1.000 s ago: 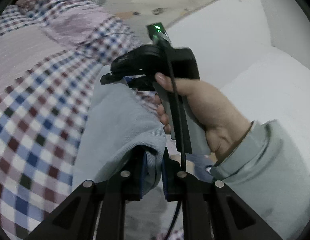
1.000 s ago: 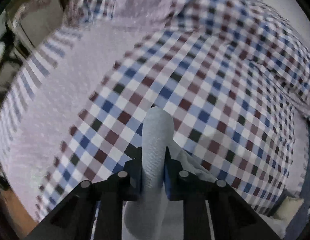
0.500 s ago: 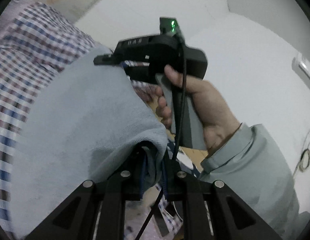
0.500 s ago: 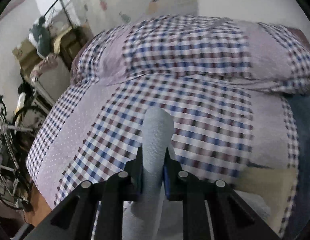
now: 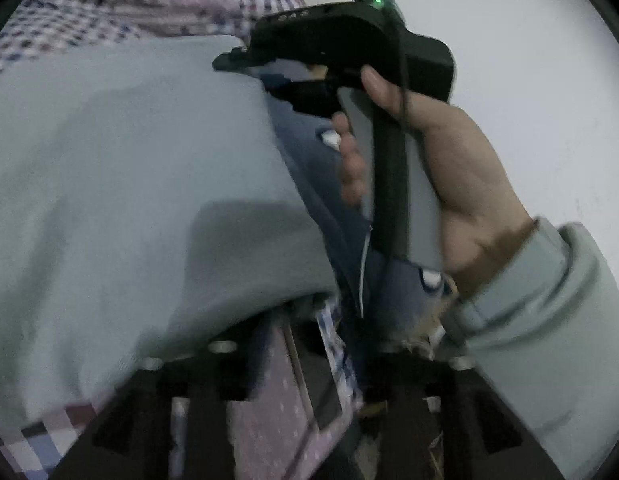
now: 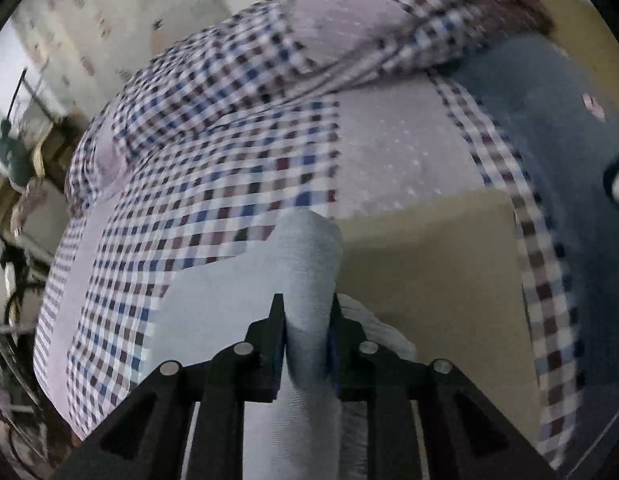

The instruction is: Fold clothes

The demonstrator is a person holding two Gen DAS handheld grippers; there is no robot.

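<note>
A light blue garment [image 5: 129,180] lies spread across the left of the left wrist view, its edge draped over my left finger. My left gripper [image 5: 309,348] has its jaws opening and wide apart, with only bedspread showing in the gap. A person's hand [image 5: 461,168] holds my right gripper [image 5: 229,58] at the garment's far corner. In the right wrist view my right gripper [image 6: 309,320] pinches a fold of the light blue garment [image 6: 309,264]. Its jaws are opening, though the pads still touch the fabric.
A checked and pink bedspread [image 6: 229,140] covers the bed under both grippers. A dark blue cloth [image 6: 549,140] lies at the right, beside a tan patch [image 6: 429,260]. A bicycle and clutter [image 6: 13,280] stand past the bed's left edge. A white wall [image 5: 529,60] is behind.
Both grippers have swept sideways over the bed with the garment. My left jaws have parted and let go of its edge. The right jaws still hold their fold, slightly wider.
</note>
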